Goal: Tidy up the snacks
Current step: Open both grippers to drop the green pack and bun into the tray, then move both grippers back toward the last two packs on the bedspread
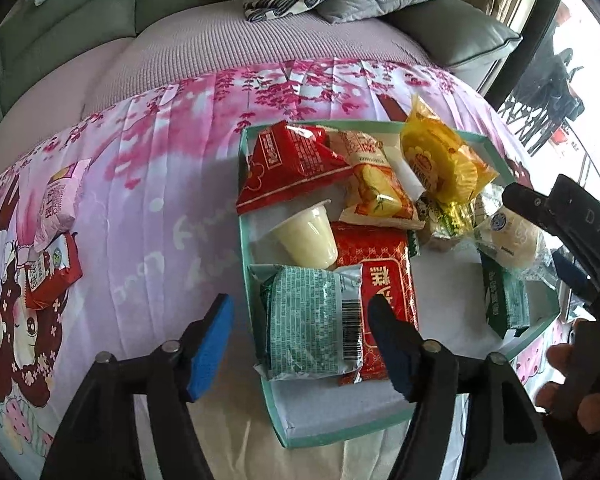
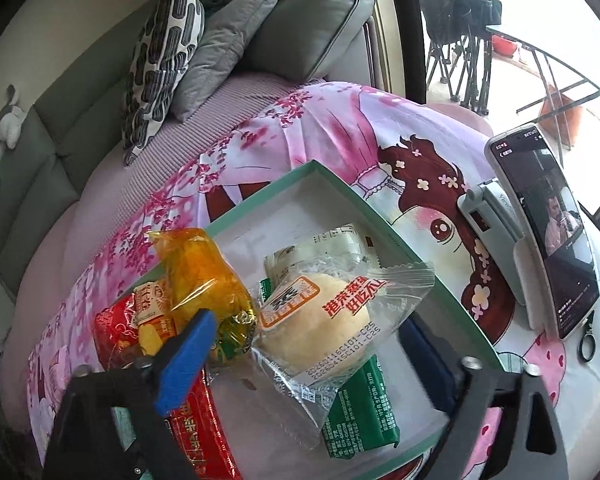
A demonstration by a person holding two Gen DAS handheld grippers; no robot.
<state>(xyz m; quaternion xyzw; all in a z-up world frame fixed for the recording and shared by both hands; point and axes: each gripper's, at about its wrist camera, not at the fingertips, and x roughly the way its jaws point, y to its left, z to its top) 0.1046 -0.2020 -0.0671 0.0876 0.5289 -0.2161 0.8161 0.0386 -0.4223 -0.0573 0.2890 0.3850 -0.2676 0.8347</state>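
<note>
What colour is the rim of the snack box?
The box rim is light teal green, clearest in the left wrist view.

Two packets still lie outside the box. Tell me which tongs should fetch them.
Left. The pink packet and red packet lie on the cloth on the left tongs' side, and those tongs are open; the right tongs hover over the box.

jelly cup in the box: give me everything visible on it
The jelly cup is a small translucent plastic cup of pale yellow filling, sealed by a film lid with a protruding rim. It lies tipped on its side in the teal box, lid end toward the upper right. It touches the red wedge-shaped pack above, the red flat pack on its right, and the teal wrapped snack below. Neither gripper touches it.
</note>
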